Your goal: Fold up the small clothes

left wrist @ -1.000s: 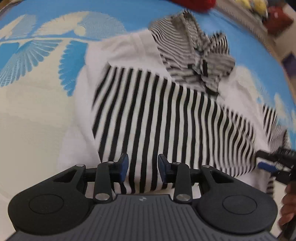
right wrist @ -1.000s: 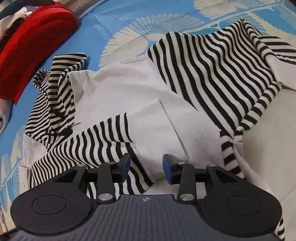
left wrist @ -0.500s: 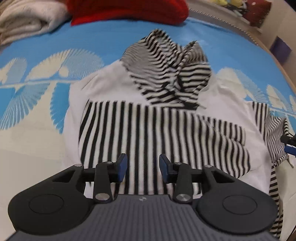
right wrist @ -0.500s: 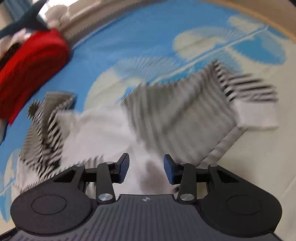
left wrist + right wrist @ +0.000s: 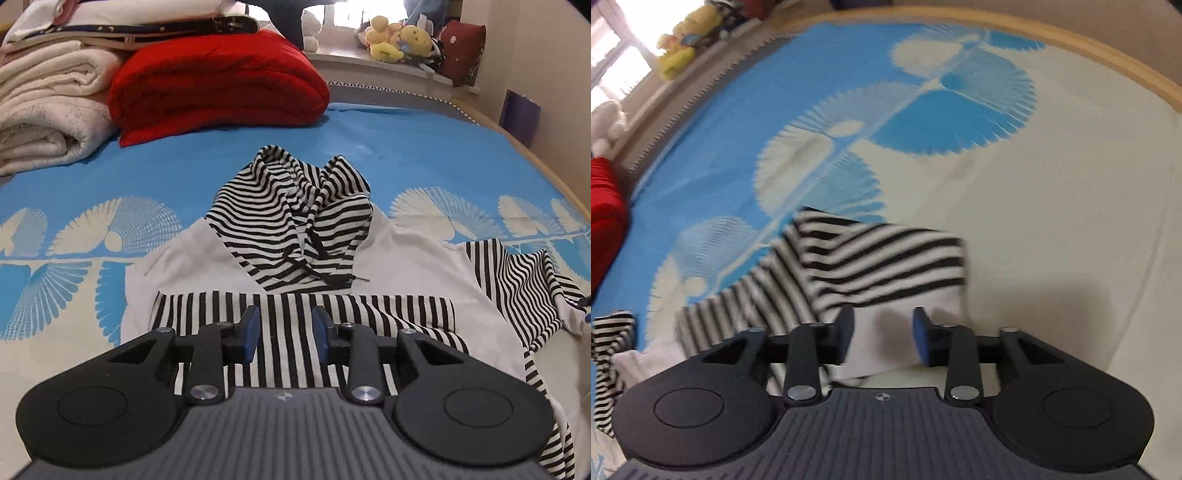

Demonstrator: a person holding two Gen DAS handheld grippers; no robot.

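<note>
A small white hoodie with black-and-white stripes (image 5: 399, 266) lies flat on the blue and cream bedspread (image 5: 424, 147). Its striped hood (image 5: 291, 206) points away from me. One striped sleeve (image 5: 303, 328) is folded across the chest. My left gripper (image 5: 283, 334) is open and empty, just above that folded sleeve. In the right wrist view the other striped sleeve (image 5: 886, 258) lies spread out, its white cuff (image 5: 882, 339) between the fingers of my open right gripper (image 5: 882, 334). The jaws stand apart around the cuff.
A folded red blanket (image 5: 218, 85) and rolled white blankets (image 5: 48, 110) are stacked at the far side of the bed. Soft toys (image 5: 399, 40) sit on a ledge behind. The wooden bed edge (image 5: 1108, 62) runs along the right.
The left gripper pulled back and tilted up, showing the whole hoodie and the blankets. The right gripper swung from the hoodie's body out to the sleeve cuff. Both stayed open.
</note>
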